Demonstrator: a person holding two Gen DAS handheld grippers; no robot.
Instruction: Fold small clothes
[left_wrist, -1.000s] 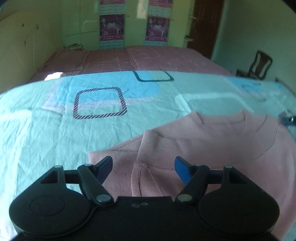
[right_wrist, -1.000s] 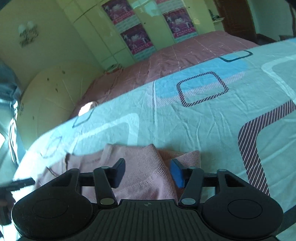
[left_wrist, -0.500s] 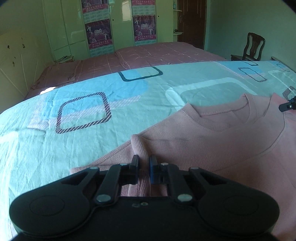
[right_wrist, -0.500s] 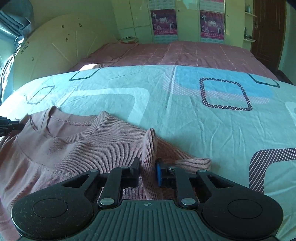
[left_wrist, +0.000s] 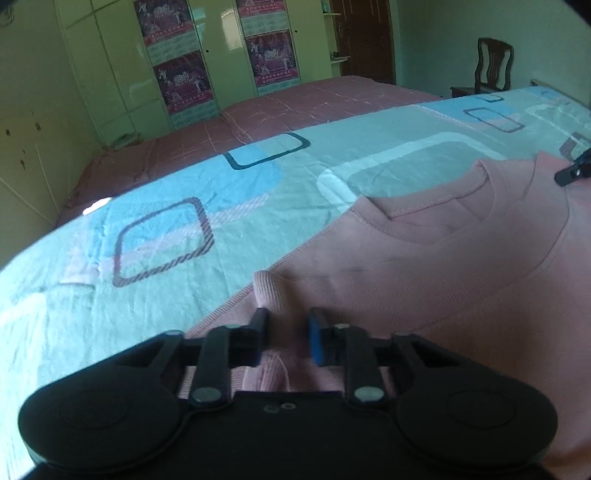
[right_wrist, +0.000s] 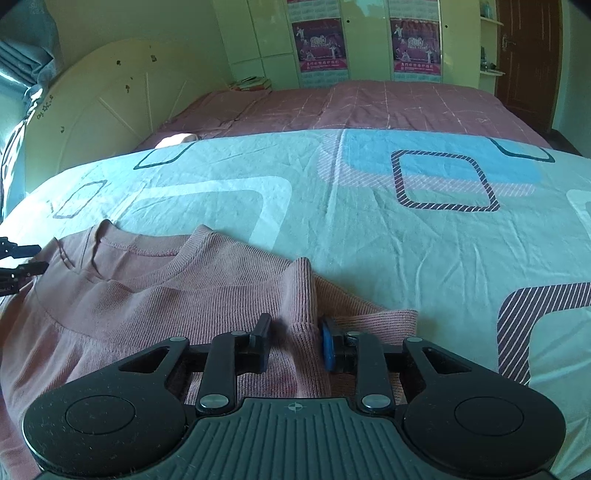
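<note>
A pink ribbed sweater (left_wrist: 443, 280) lies on the patterned bedsheet, neckline toward the far side. My left gripper (left_wrist: 286, 338) is shut on a raised pinch of fabric at its left shoulder. The sweater also shows in the right wrist view (right_wrist: 166, 295). My right gripper (right_wrist: 293, 341) is shut on a raised ridge of fabric at its right shoulder. A flat sleeve end (right_wrist: 380, 317) lies beside the right fingers. The other gripper's tips show at each view's edge.
The bed is covered by a light blue sheet (right_wrist: 369, 229) with square patterns. A maroon bedspread (right_wrist: 369, 107) lies beyond it. A curved headboard (right_wrist: 110, 99) stands at the left, wardrobes with posters at the back, and a wooden chair (left_wrist: 493, 62) at the far right.
Both grippers closed from open onto the sweater's shoulders about a second ago. Since half a second ago the pinched fabric has risen slightly and the jaws stand a little wider around thicker folds.
</note>
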